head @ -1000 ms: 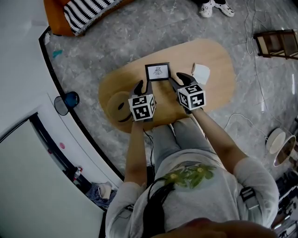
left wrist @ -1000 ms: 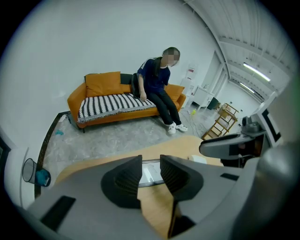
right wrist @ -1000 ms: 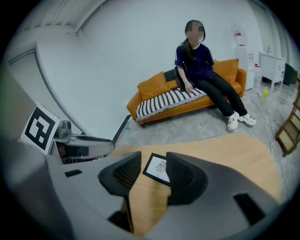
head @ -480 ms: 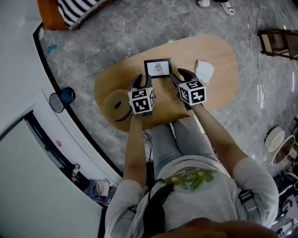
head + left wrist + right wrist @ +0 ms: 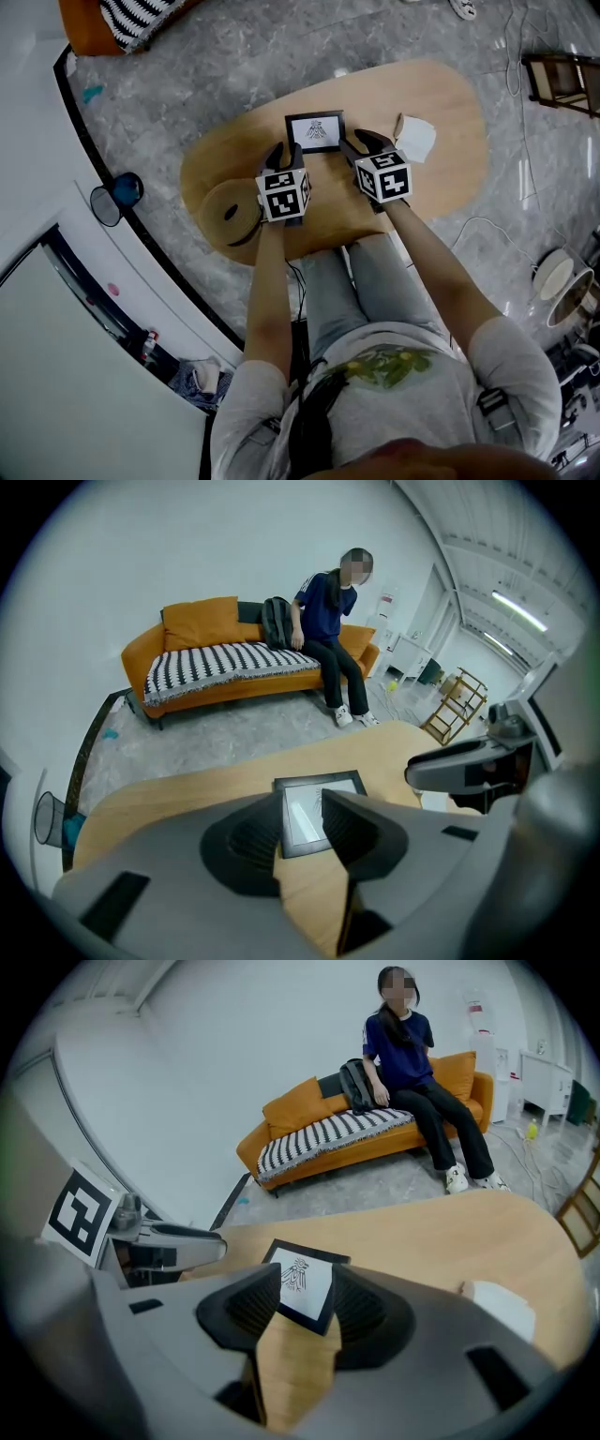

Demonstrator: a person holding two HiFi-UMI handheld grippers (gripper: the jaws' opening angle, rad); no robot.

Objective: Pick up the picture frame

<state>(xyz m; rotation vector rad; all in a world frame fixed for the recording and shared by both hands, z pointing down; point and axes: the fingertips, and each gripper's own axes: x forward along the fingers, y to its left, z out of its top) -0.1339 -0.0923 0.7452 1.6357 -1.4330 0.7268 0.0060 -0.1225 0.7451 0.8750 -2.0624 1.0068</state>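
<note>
A black picture frame (image 5: 314, 131) with a small bird drawing lies flat on the oval wooden table (image 5: 450, 103). My left gripper (image 5: 286, 156) hangs open just above the table at the frame's near left corner. In the left gripper view the frame (image 5: 319, 783) shows beyond and between the jaws, untouched. My right gripper (image 5: 361, 143) is at the frame's near right corner, its jaws opening. In the right gripper view the frame (image 5: 302, 1277) again lies past the fingertips, with nothing between them. Neither gripper touches the frame.
A white folded paper (image 5: 413, 141) lies right of the frame. A round wooden disc with a smiling face (image 5: 229, 214) sits at the table's near left. An orange sofa (image 5: 187, 667) with a seated person (image 5: 328, 639) stands beyond the table. A wooden rack (image 5: 562, 80) is at right.
Both grippers have sunk toward the table and now sit closer to the frame's near corners. The frame has not moved.
</note>
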